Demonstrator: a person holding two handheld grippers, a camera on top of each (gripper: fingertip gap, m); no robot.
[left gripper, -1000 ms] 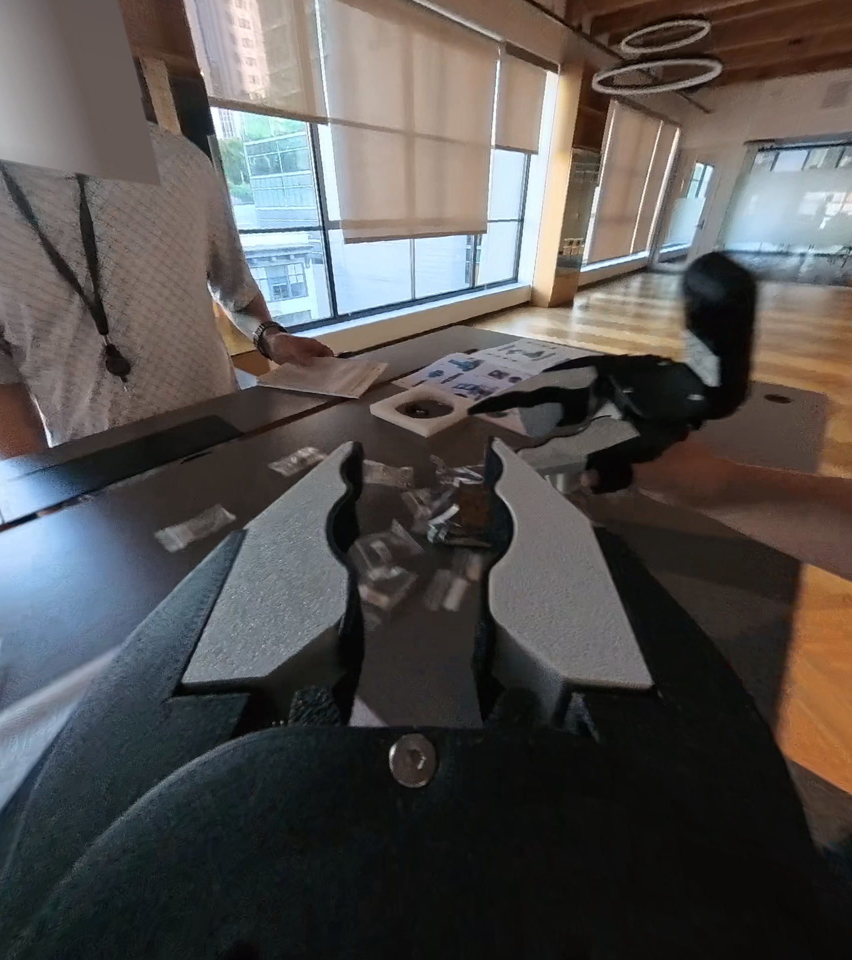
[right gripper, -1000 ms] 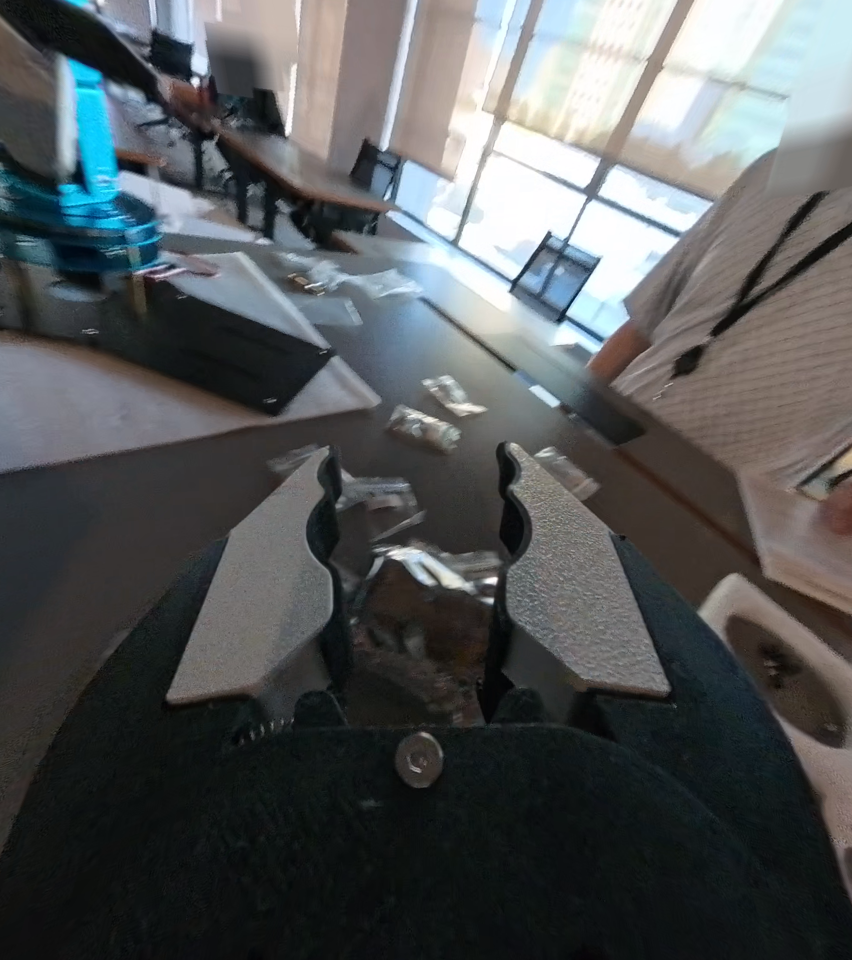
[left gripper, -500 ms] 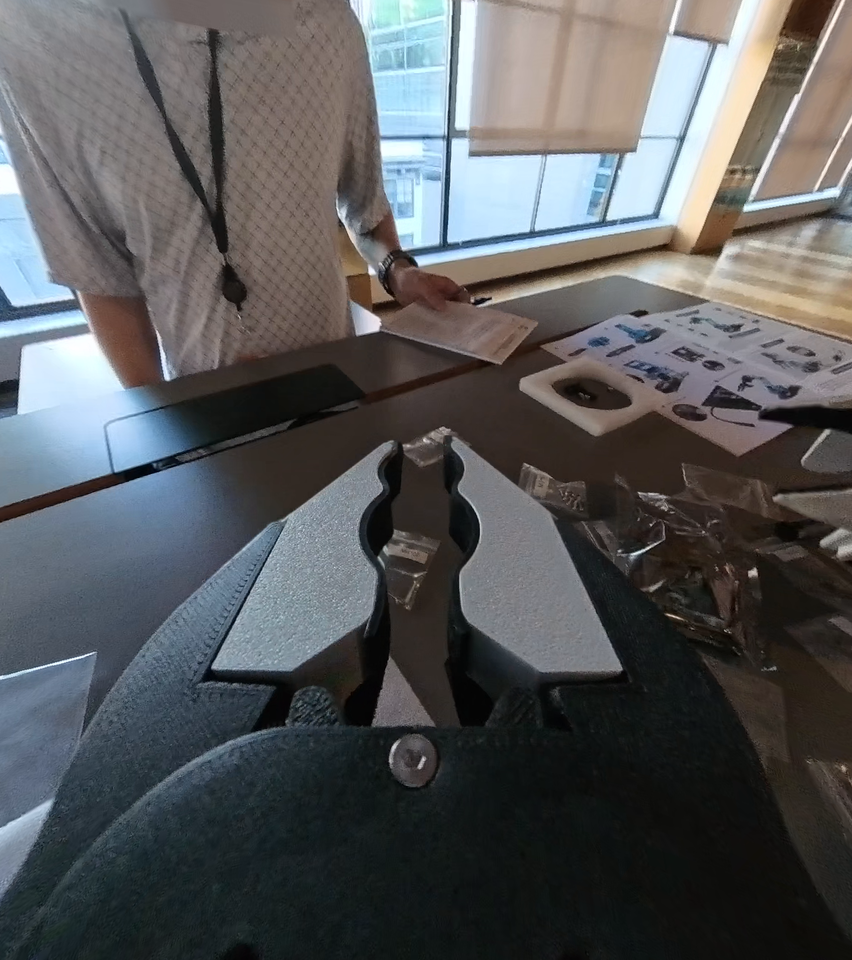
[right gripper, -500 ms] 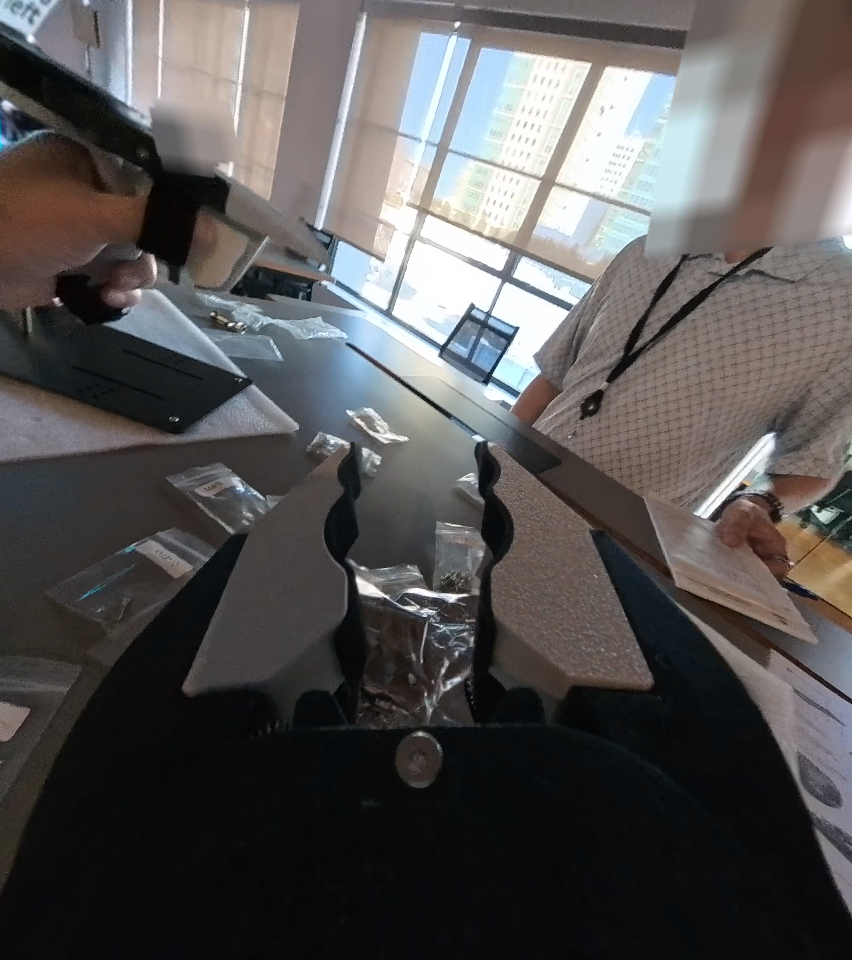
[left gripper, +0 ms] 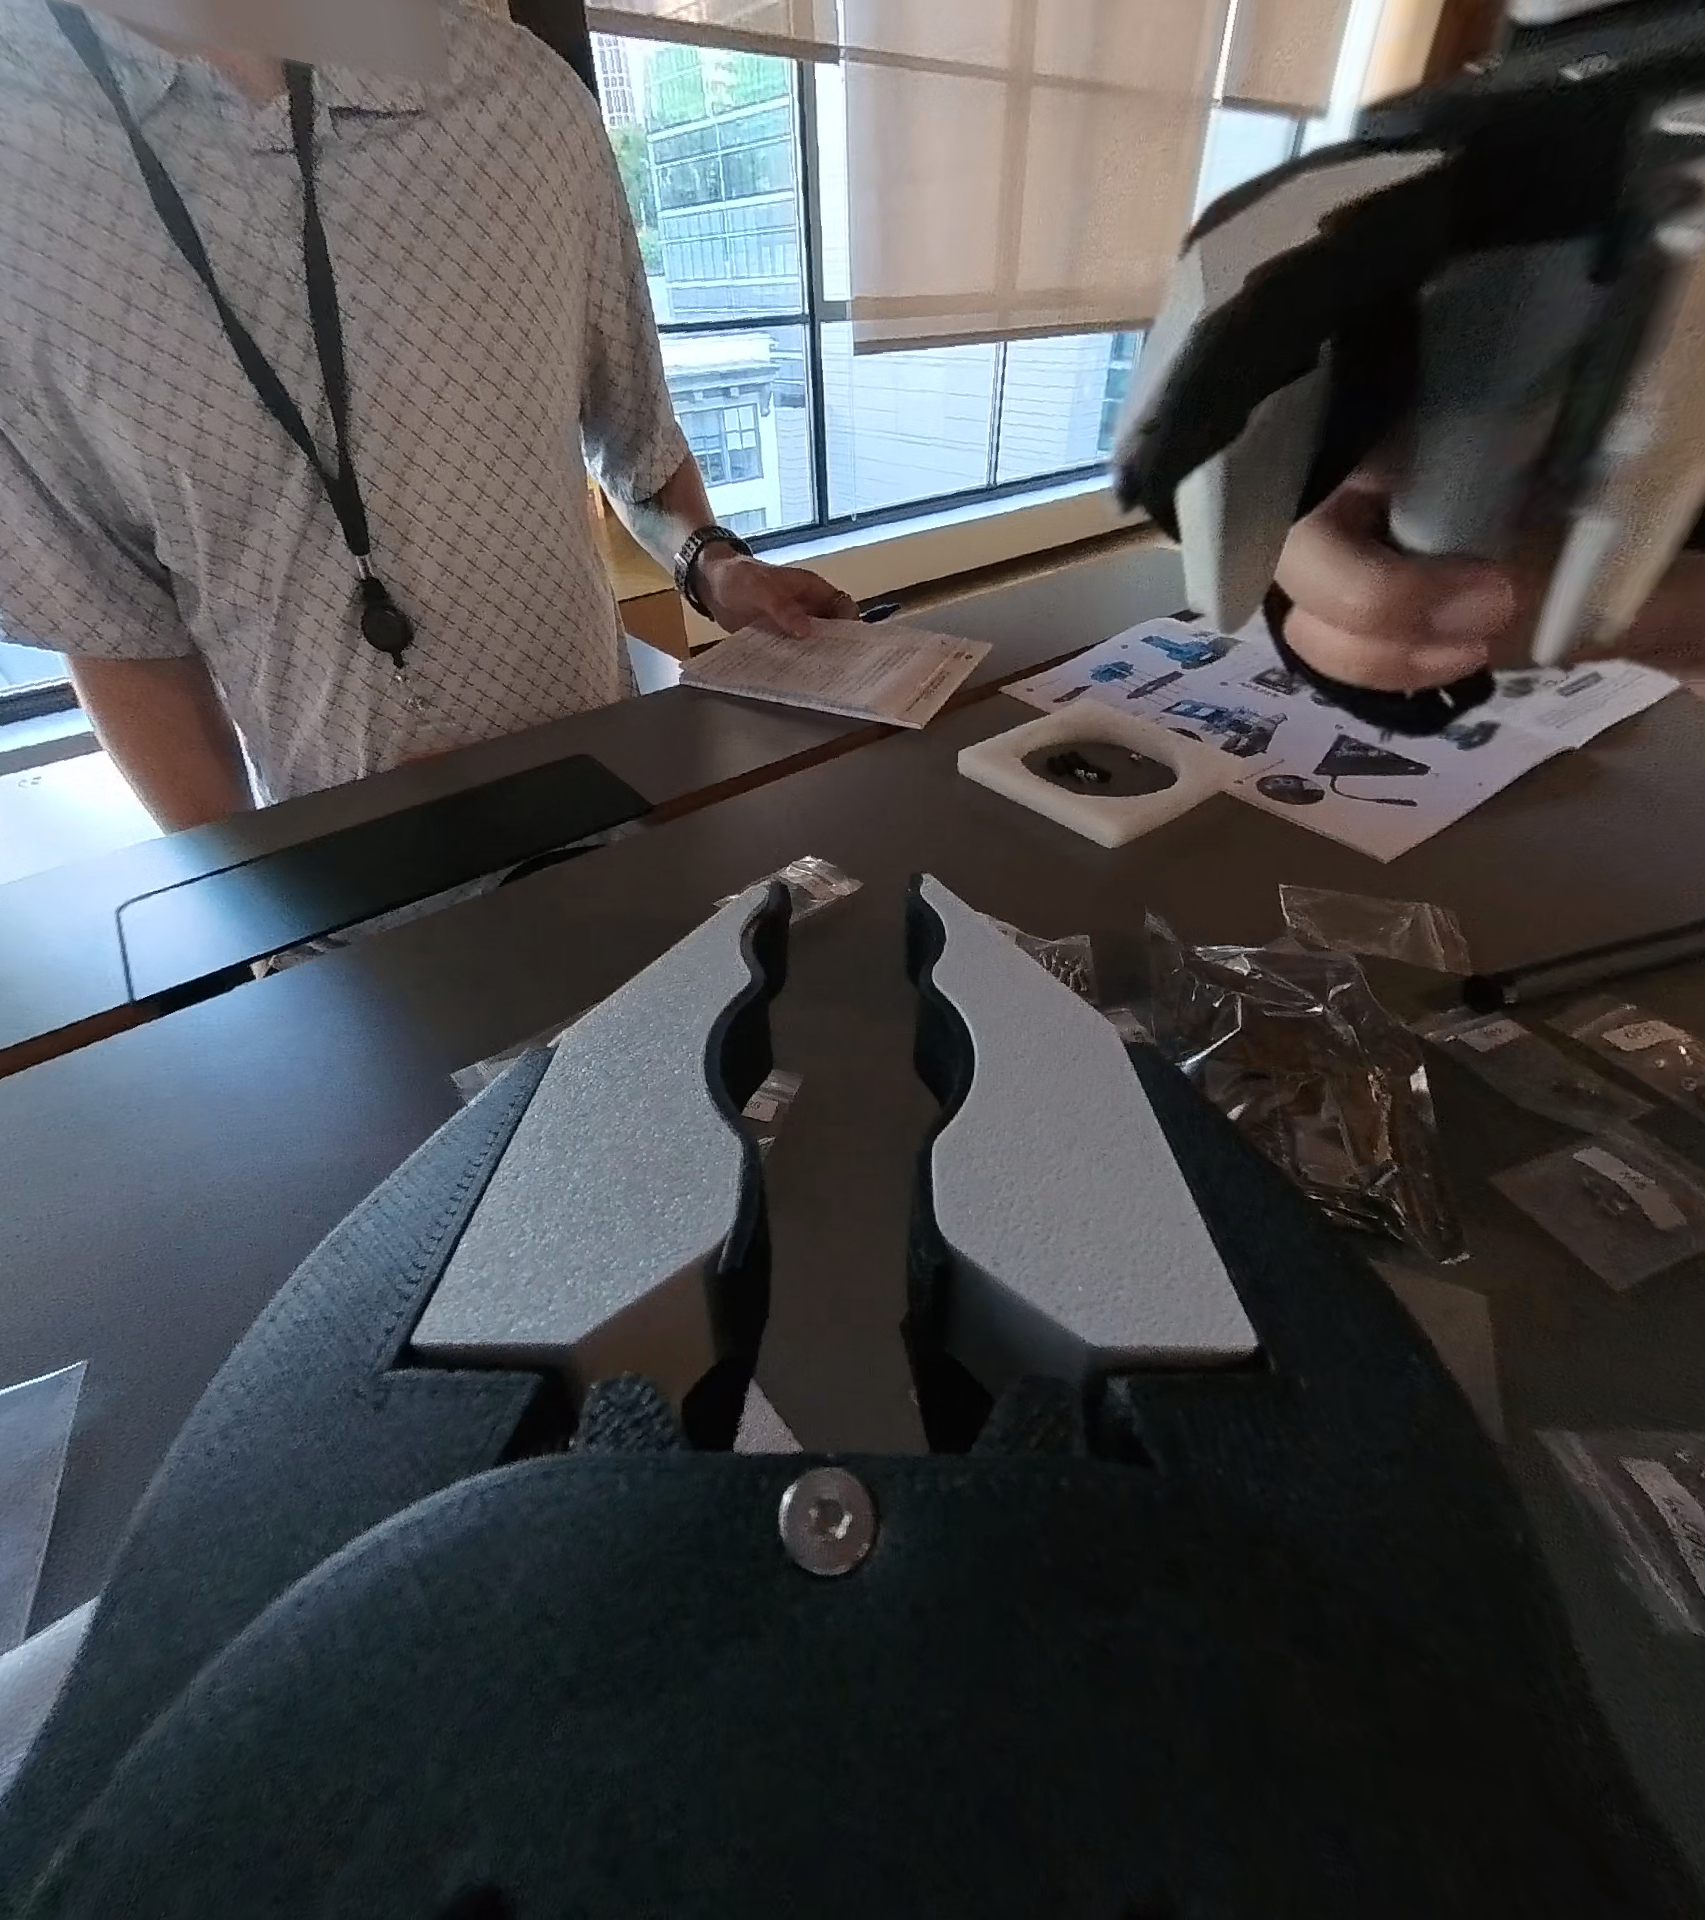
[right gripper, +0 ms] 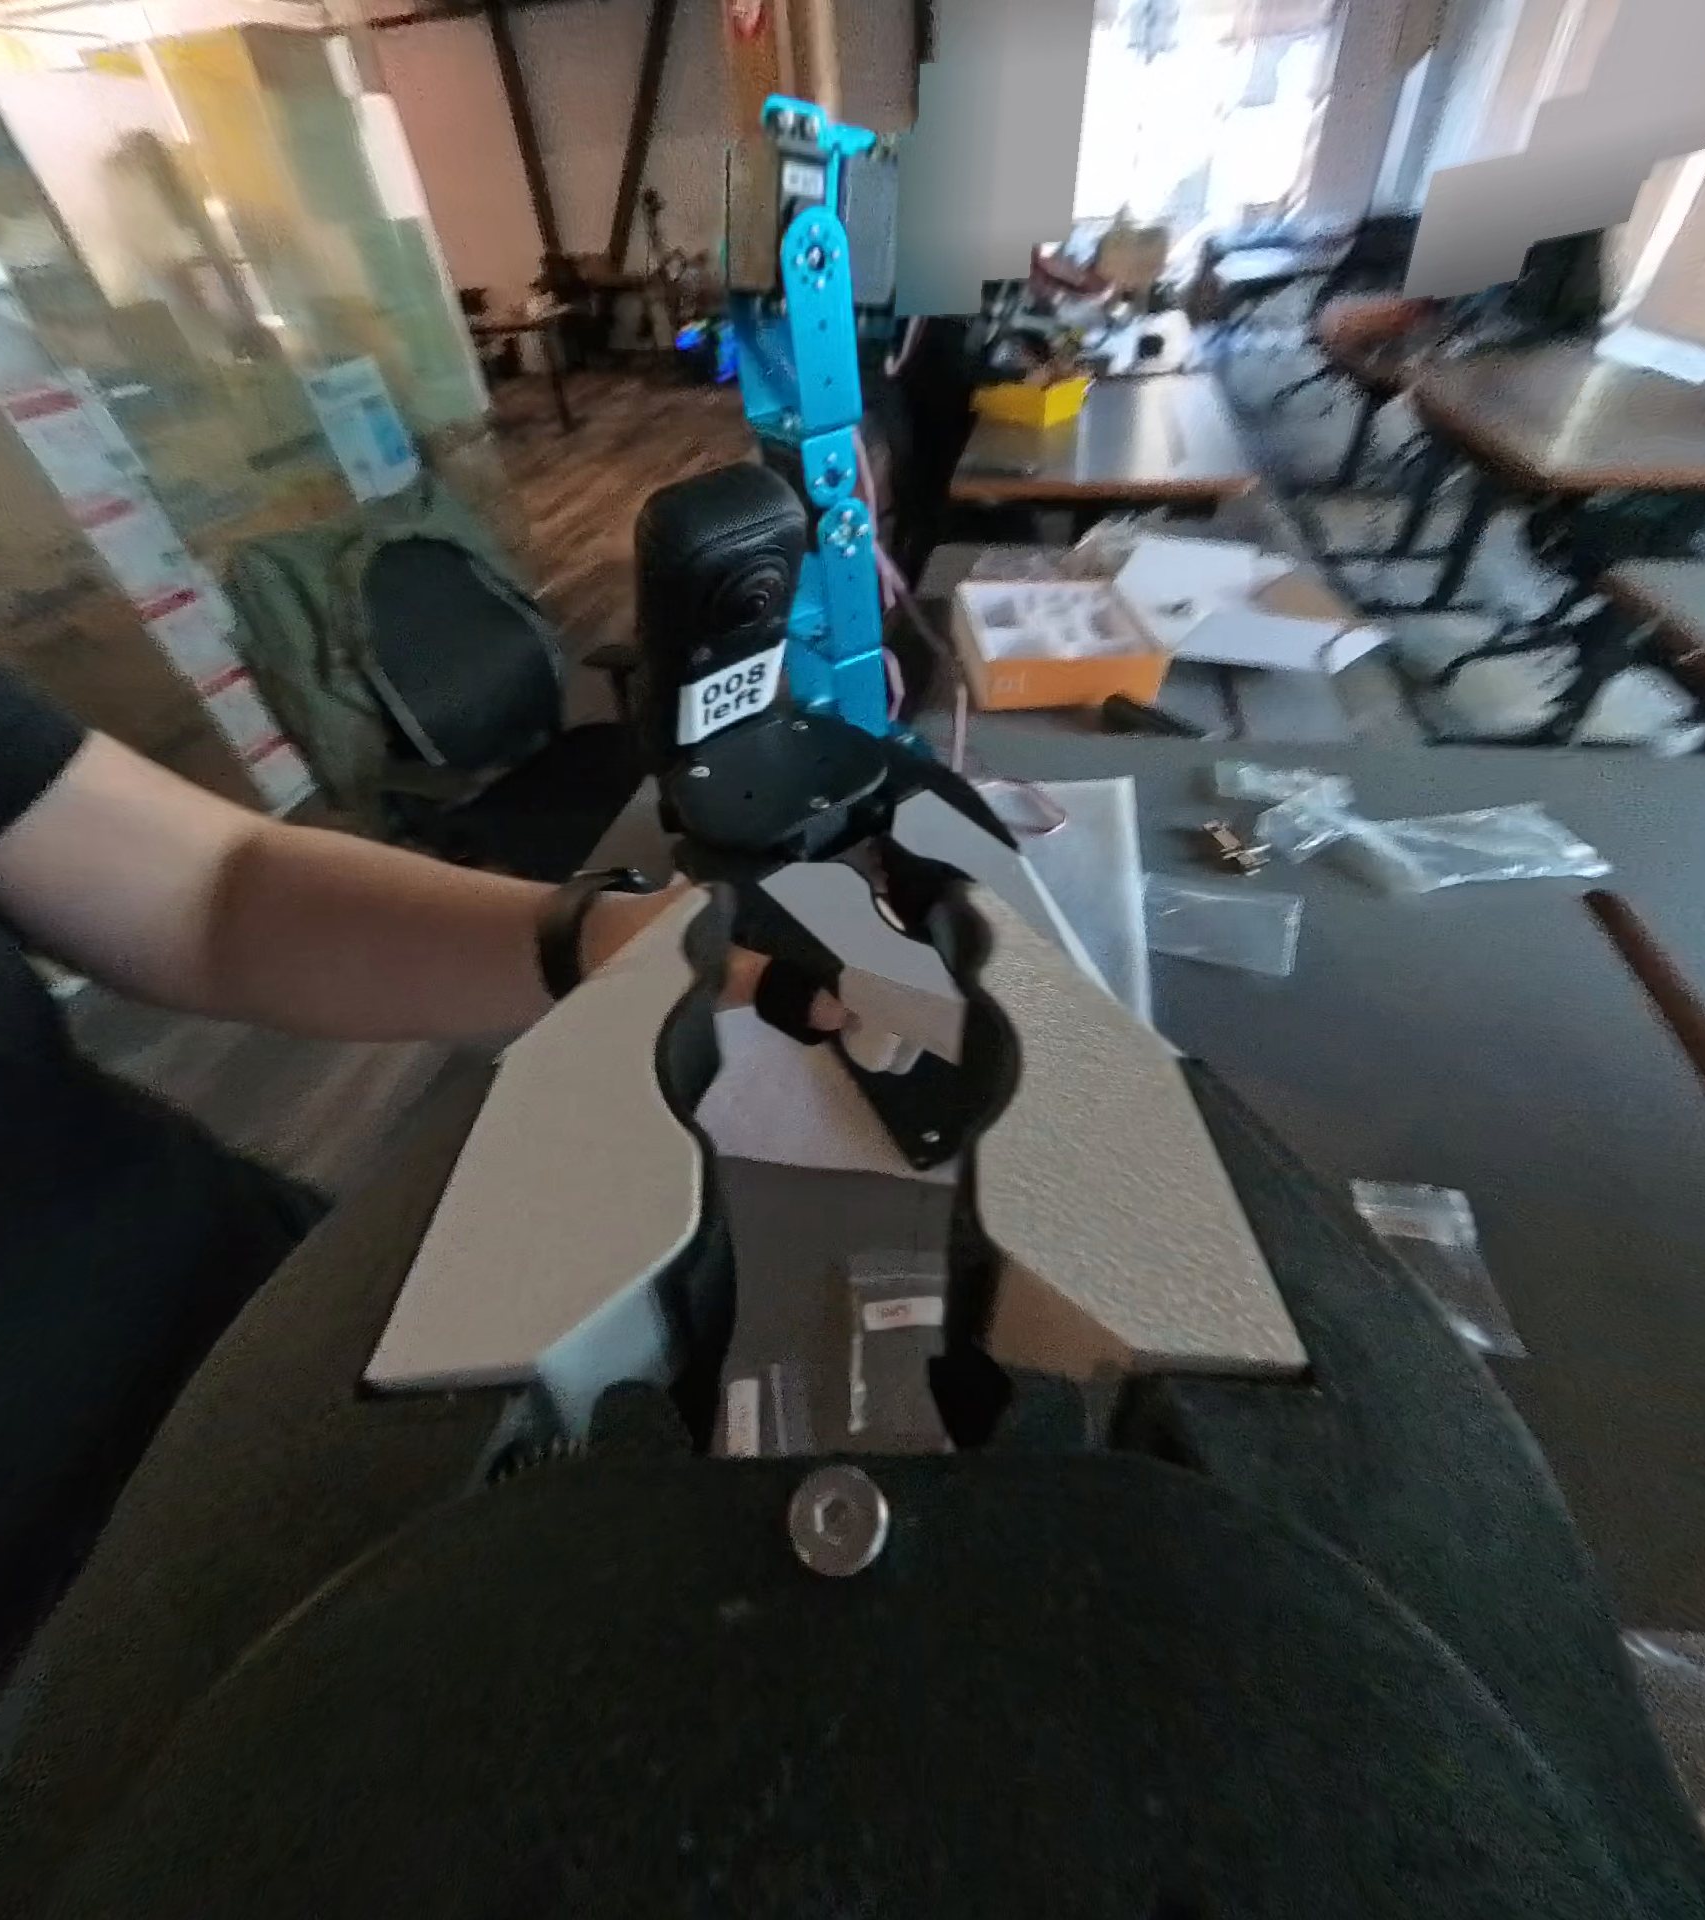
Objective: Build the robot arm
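Observation:
My left gripper (left gripper: 848, 904) is open and empty, low over the dark table (left gripper: 256, 1143). One small clear bag (left gripper: 812, 883) lies just past its left fingertip, and a crumpled clear bag of dark parts (left gripper: 1305, 1070) lies to its right. My right gripper (right gripper: 822, 904) is open and empty. It is raised and points at the camera (right gripper: 723, 603) on the left gripper. In the left wrist view its grey fingers (left gripper: 1217, 499) hang at the upper right, held by a hand.
A white foam tray (left gripper: 1097, 769) with small black screws, a printed sheet (left gripper: 1347, 738) and a dark rod (left gripper: 1637, 961) lie beyond. A person stands across the table with a hand on a booklet (left gripper: 827, 665). Several small bags (left gripper: 1637, 1195) lie at the right. A blue robot arm (right gripper: 817, 416) stands behind. Some 9 cm of space lies between my two pairs of fingers.
My left gripper narrowed, then opened slightly, and turned towards the person. My right gripper rose off the table and swung to face the left one. The crumpled bag is no longer between its fingers.

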